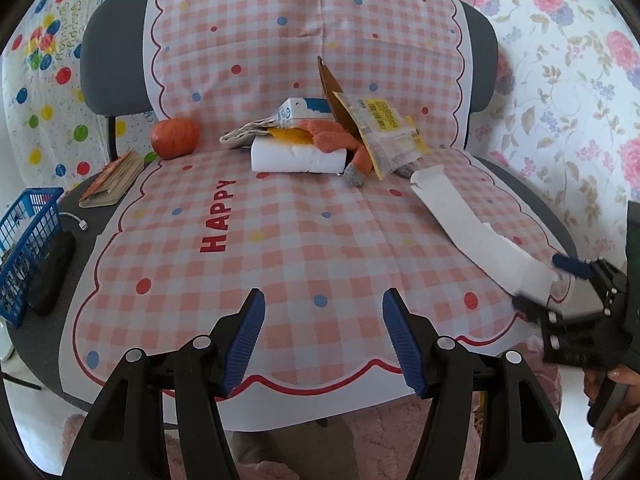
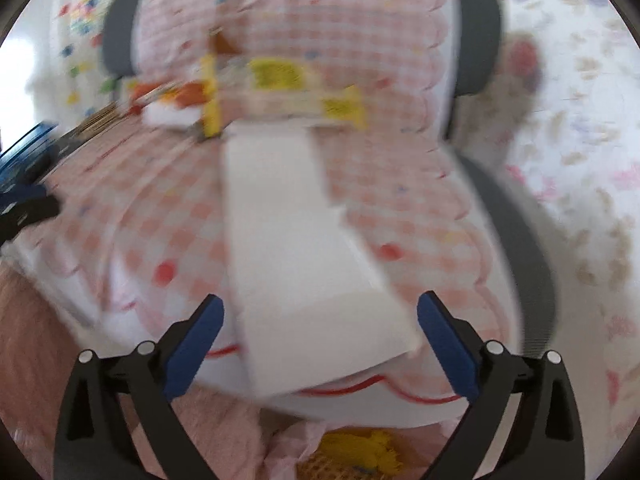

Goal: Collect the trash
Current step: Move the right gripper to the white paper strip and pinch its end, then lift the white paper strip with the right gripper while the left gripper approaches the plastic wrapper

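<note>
Right now the long white cardboard strip [image 2: 304,248] lies flat on the checked cloth [image 1: 280,240] near the seat's front right edge, its near end between the spread jaws of the right gripper [image 2: 320,344]; the pads stand clear of it on both sides, so nothing is pinched. That gripper probably lines up along the strip because the flat piece is easiest to take by its end. In the blurred right wrist view, a yellow-filled container shows below the seat edge, perhaps where trash goes, though I cannot tell. The left gripper [image 1: 324,340] hangs over the cloth's front edge, jaws apart and empty, likely waiting.

Further back, one heap leans against the chair's backrest: one white foam block [image 1: 296,156], one small blue-and-white carton [image 1: 296,112], one brown card [image 1: 332,88], one yellow-labelled clear packet [image 1: 388,136] and one orange plush toy [image 1: 332,140]. Beside it sits one orange fruit [image 1: 175,137]. On the desk at left lie one worn booklet [image 1: 112,180] and one blue basket [image 1: 24,248].
</note>
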`<state>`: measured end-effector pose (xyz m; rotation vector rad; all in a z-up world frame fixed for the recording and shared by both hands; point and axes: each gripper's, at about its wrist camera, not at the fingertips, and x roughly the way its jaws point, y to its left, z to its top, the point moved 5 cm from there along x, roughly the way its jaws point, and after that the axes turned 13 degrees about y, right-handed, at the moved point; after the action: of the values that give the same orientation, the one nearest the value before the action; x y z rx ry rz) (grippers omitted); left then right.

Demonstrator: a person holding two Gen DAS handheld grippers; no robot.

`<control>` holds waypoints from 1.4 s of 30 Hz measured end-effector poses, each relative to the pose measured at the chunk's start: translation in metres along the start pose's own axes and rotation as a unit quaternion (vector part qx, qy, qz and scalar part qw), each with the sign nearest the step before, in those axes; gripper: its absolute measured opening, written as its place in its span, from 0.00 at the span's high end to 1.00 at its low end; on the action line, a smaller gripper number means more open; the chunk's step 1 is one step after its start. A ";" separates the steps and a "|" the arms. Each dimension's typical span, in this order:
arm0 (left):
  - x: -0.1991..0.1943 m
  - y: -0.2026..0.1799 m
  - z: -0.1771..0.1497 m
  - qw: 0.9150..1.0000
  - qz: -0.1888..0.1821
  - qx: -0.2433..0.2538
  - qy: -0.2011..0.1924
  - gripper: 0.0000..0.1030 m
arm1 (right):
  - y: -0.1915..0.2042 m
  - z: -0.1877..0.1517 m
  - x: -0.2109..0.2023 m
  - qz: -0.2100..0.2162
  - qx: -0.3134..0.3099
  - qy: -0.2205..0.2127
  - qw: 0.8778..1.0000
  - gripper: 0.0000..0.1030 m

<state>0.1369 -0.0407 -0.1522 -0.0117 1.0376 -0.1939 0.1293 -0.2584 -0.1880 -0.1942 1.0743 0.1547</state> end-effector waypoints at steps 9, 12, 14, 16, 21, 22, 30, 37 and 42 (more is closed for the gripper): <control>0.001 0.000 -0.001 1.000 -0.002 0.000 0.000 0.40 | 0.009 -0.019 -0.005 -0.030 -0.028 -0.013 0.999 0.09; 0.000 -0.005 -0.004 1.000 -0.002 0.007 0.000 0.40 | 0.009 -0.024 0.000 -0.056 -0.048 -0.016 0.997 0.19; -0.002 -0.007 -0.006 1.000 -0.001 0.009 -0.001 0.40 | 0.012 -0.025 -0.001 -0.057 -0.058 -0.024 0.996 0.26; -0.003 -0.008 -0.006 1.000 -0.002 0.008 -0.001 0.40 | 0.018 -0.027 -0.003 -0.048 -0.081 -0.026 0.995 0.43; -0.009 -0.011 -0.009 1.000 -0.001 0.010 -0.007 0.40 | 0.025 -0.026 -0.011 -0.027 -0.087 -0.028 0.995 0.83; -0.010 -0.011 -0.009 1.000 0.000 0.010 -0.009 0.40 | 0.023 -0.024 -0.015 -0.034 -0.079 -0.035 0.996 0.85; -0.018 -0.010 -0.010 1.000 0.000 0.008 -0.018 0.40 | -0.017 0.000 -0.080 0.024 0.049 -0.145 0.988 0.99; -0.014 -0.010 -0.010 1.000 -0.004 0.011 -0.014 0.40 | -0.026 0.000 -0.067 0.032 0.080 -0.122 0.989 0.99; -0.009 -0.006 -0.007 1.000 -0.001 0.005 -0.009 0.40 | -0.032 0.001 -0.055 0.032 0.102 -0.114 0.988 0.97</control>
<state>0.1255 -0.0442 -0.1470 -0.0054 1.0177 -0.2015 0.1118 -0.2905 -0.1367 0.0416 0.8612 0.1208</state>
